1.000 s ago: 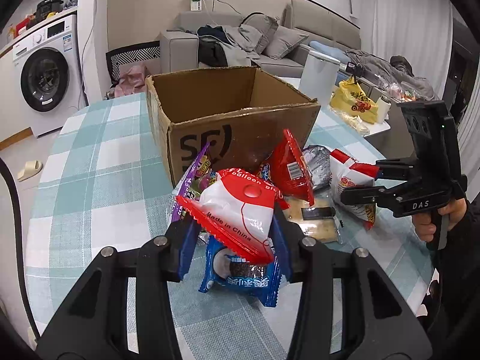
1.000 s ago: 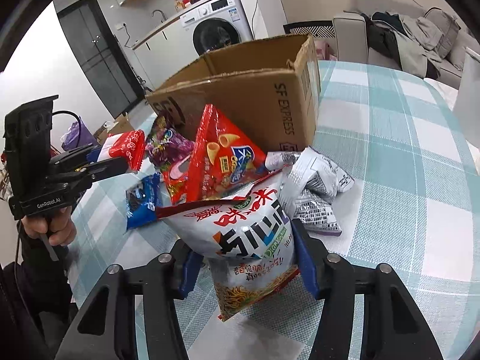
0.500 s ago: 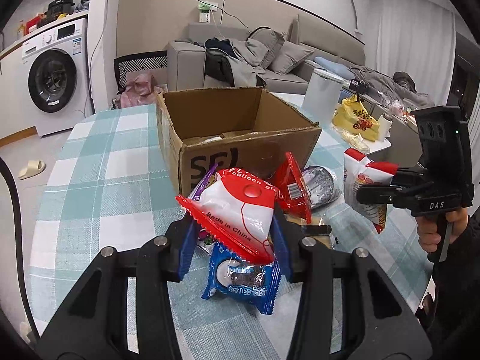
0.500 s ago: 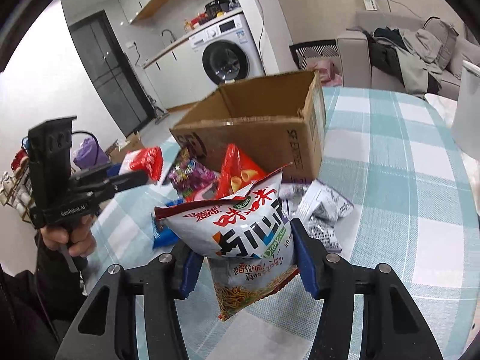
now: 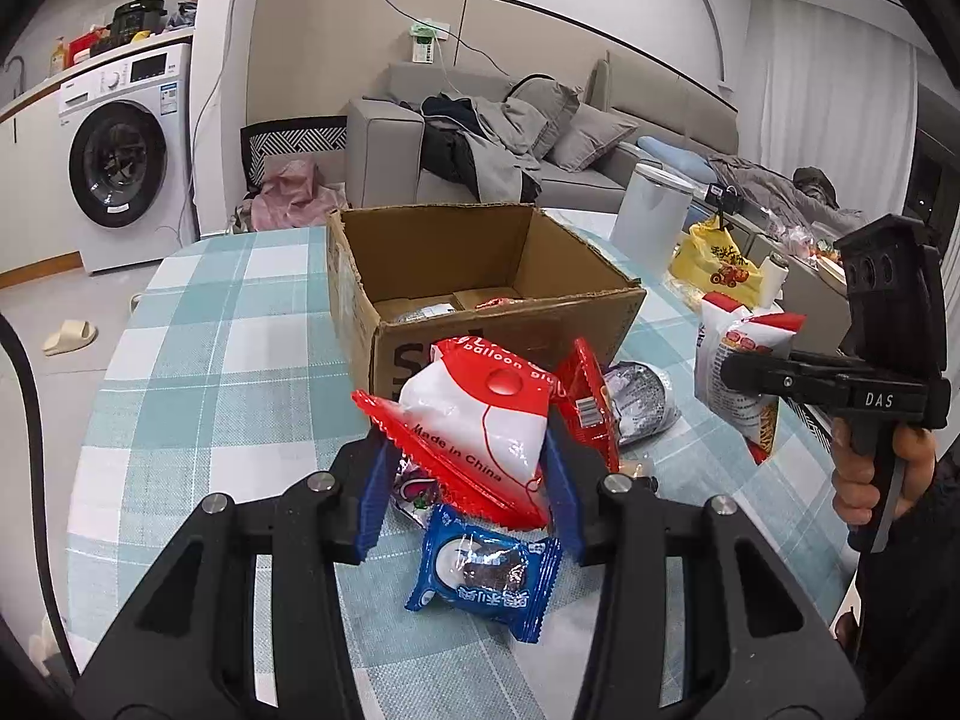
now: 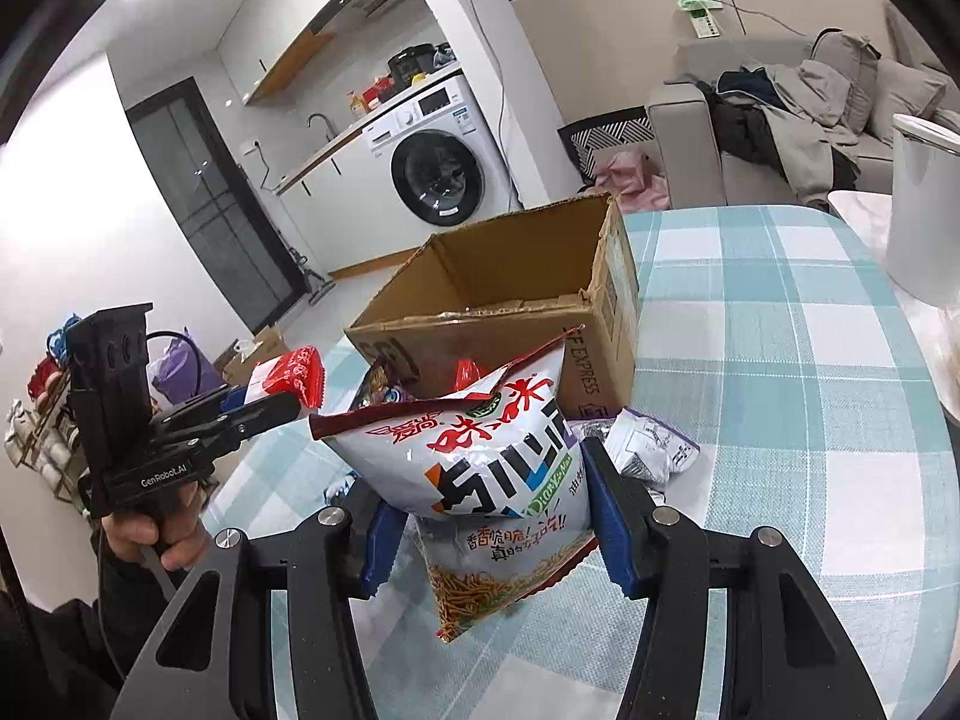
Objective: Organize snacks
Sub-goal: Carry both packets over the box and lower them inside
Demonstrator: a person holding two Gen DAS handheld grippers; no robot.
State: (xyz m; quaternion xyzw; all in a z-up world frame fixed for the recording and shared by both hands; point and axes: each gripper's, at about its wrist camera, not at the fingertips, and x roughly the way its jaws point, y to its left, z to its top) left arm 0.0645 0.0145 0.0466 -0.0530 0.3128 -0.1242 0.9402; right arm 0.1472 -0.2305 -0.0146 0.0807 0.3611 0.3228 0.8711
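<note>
The fingers [image 5: 555,483] of the left gripper [image 5: 465,480] were clenched on a red-and-white snack bag [image 5: 474,426], held clear above the table [image 5: 198,360]. The fingers [image 6: 606,510] of the right gripper [image 6: 489,516] pinched a white noodle-snack bag [image 6: 480,468] the same way, its lower end hanging free.

Both bags looked lifted and ready for carrying, so the step in hand was probably the transfer into the cardboard box [image 5: 480,258], which stood open just beyond the pile with a few packets already on its floor. The next move would call for bringing each bag over the near wall of the box before letting go, one hand at a time so the two grippers do not crowd the opening.

Left on the table were a blue cookie packet [image 5: 486,576], a red chip bag [image 5: 591,408] leaning against the box, and a silver packet [image 5: 642,396]. The near box wall stood as the main obstacle; the dangling noodle bag could catch on it.
</note>
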